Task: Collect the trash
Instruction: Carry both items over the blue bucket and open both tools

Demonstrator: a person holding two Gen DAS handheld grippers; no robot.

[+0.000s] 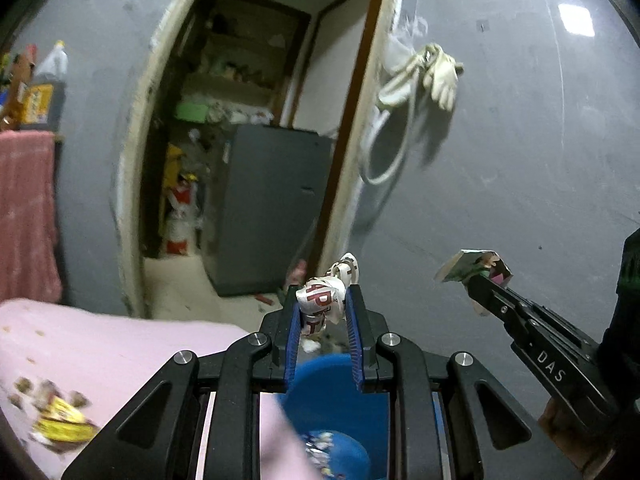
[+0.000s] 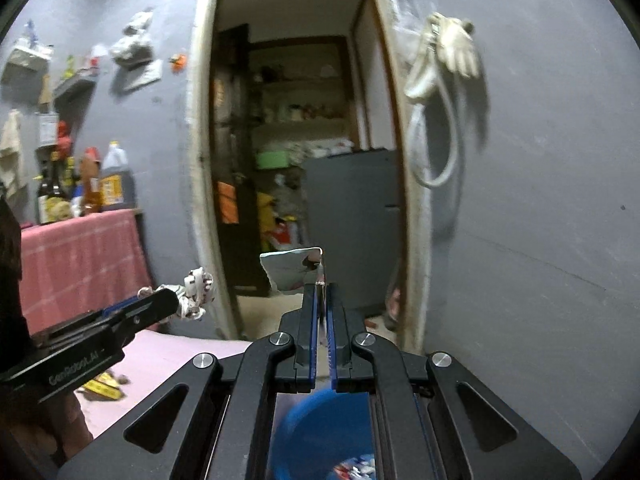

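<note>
Air ahead of both grippers is open up to the grey wall (image 1: pixel 500 152). Blue bucket (image 1: pixel 336 392) sits directly below the left gripper (image 1: pixel 324 304) and right gripper (image 2: pixel 322 300), mouth unobstructed, wrappers already at its bottom. Pink-covered surface (image 1: pixel 100 344) crowds the bucket's left side. Doorway (image 2: pixel 296 140) ahead is partly blocked by a grey cabinet (image 1: pixel 272 208). Gloves and hose (image 1: pixel 420 76) hang off the wall upper right

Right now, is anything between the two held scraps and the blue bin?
Nothing visible. The left gripper is shut on a crumpled wrapper, the right gripper on a flat packet. The blue bin, open-topped, sits just below both, with trash already inside.
</note>
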